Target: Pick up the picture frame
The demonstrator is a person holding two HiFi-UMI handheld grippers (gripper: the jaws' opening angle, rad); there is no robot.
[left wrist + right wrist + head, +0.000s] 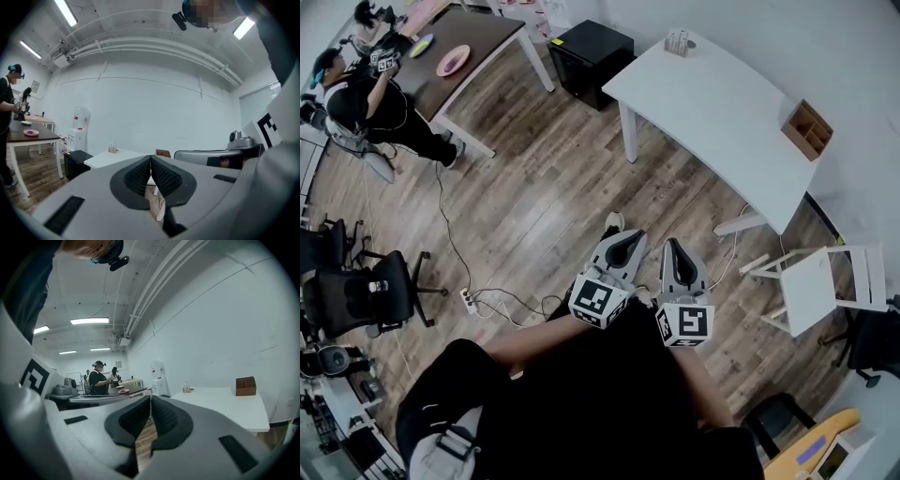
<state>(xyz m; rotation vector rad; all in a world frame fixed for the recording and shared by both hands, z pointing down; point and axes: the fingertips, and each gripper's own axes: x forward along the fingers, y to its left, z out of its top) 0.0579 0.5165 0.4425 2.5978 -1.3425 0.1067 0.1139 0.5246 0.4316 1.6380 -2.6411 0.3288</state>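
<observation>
I cannot make out a picture frame in any view. My left gripper [630,242] and right gripper [674,246] are held side by side at waist height above the wooden floor, pointing toward the white table [712,112]. In the left gripper view the left gripper [150,160] has its dark ribbed pads pressed together with nothing between them. The right gripper [150,398] is likewise shut and empty in the right gripper view. On the table stand a wooden compartment box [806,129] and a small holder [677,41].
A black cabinet [591,56] stands left of the white table. A white chair [816,281] is at the right. A person [356,94] works at a brown table [478,42] at the far left. A cable with a power strip [469,298] lies on the floor beside black office chairs [366,295].
</observation>
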